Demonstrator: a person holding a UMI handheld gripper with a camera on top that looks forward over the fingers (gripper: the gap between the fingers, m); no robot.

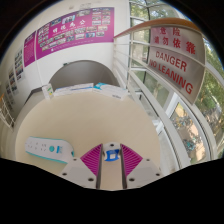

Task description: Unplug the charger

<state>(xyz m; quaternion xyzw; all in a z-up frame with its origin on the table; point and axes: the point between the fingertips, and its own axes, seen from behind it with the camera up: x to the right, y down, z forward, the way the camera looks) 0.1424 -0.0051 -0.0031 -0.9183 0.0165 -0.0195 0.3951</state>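
My gripper point(111, 158) points out over a beige table point(100, 115). Its two fingers with magenta pads point(92, 158) stand close together. A small blue and white charger point(111, 153) sits between the pads near the tips, and both pads appear to press on it. A white power strip point(46, 149) with pale blue marks lies on the table to the left of the fingers, apart from the charger. The charger's prongs and any cable are hidden.
A window wall with a red and white "DANGER NO LEANING" sign point(178, 62) runs along the right. A pink poster point(75, 28) hangs on the far wall above a curved white counter point(85, 75). Small items point(100, 87) lie at the table's far end.
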